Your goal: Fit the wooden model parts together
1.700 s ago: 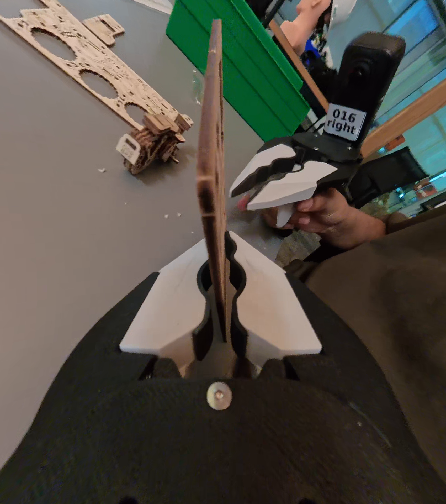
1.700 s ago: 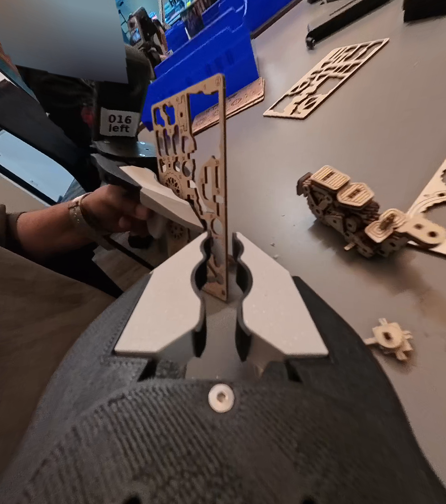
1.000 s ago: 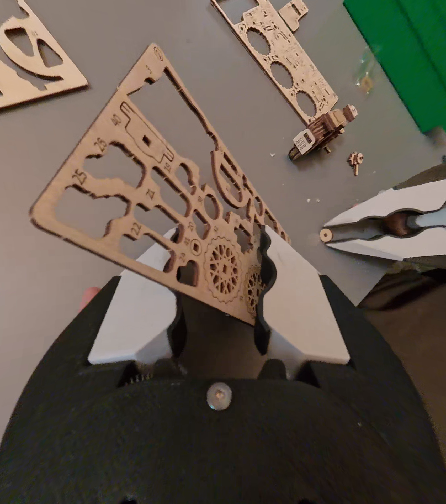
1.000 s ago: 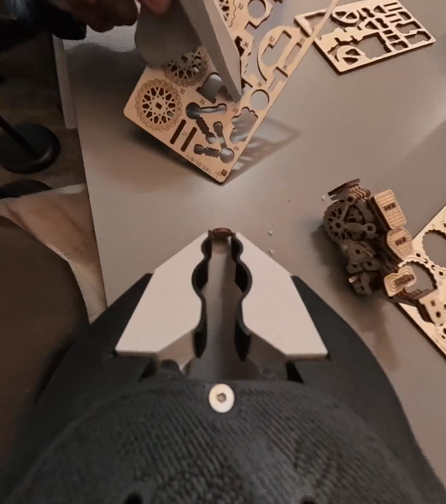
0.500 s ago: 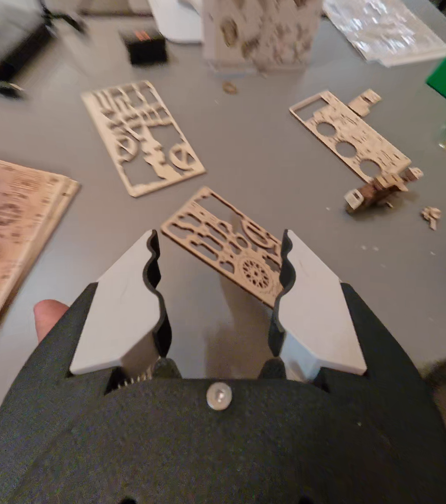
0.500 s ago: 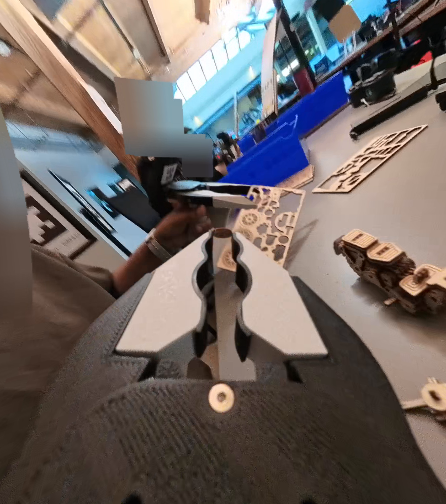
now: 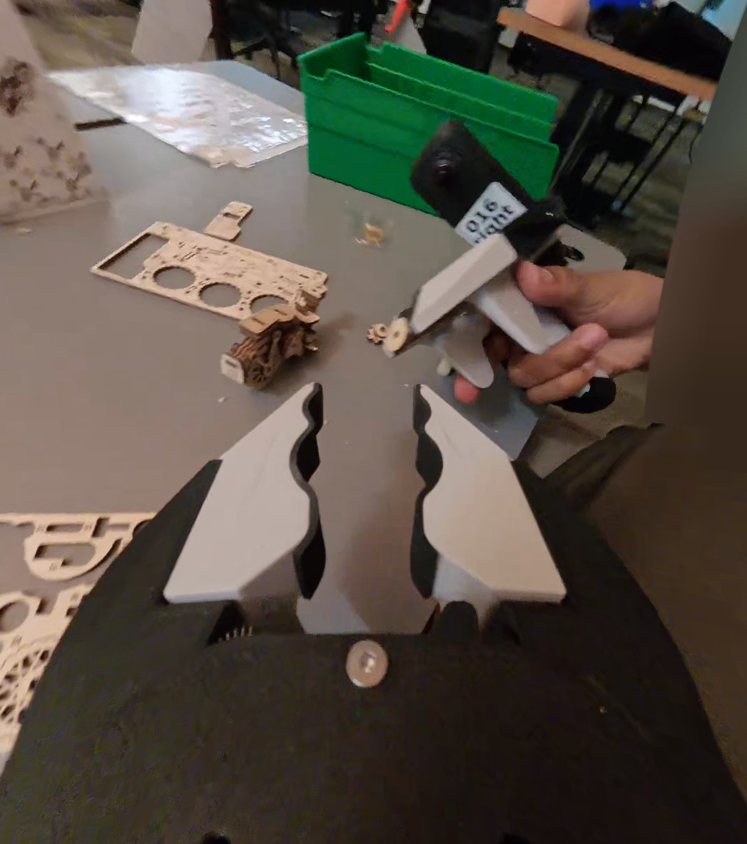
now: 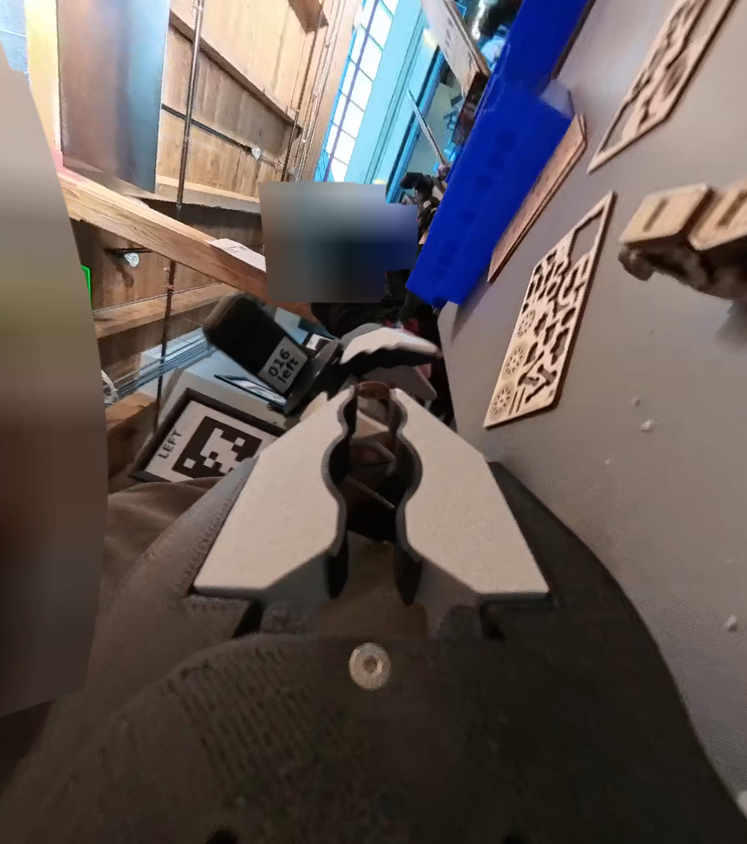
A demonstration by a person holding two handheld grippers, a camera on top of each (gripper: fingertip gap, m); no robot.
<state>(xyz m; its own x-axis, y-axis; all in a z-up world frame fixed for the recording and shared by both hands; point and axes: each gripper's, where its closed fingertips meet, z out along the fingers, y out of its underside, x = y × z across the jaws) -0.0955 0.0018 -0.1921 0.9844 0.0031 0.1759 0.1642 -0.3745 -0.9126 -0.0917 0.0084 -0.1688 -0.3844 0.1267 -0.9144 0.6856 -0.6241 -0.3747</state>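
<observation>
left gripper [image 7: 367,397] wide, empty; right gripper [image 7: 397,340] pinching small wooden disc [image 7: 395,337], seemingly above table edge [image 7: 529,438]

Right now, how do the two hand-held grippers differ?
The left hand-held gripper is open and holds nothing, while the right hand-held gripper is shut on a small round wooden disc. The left one points across the grey table toward the partly built wooden model; the right one is tilted down toward the table. Both have pale fingers on black bodies.
</observation>
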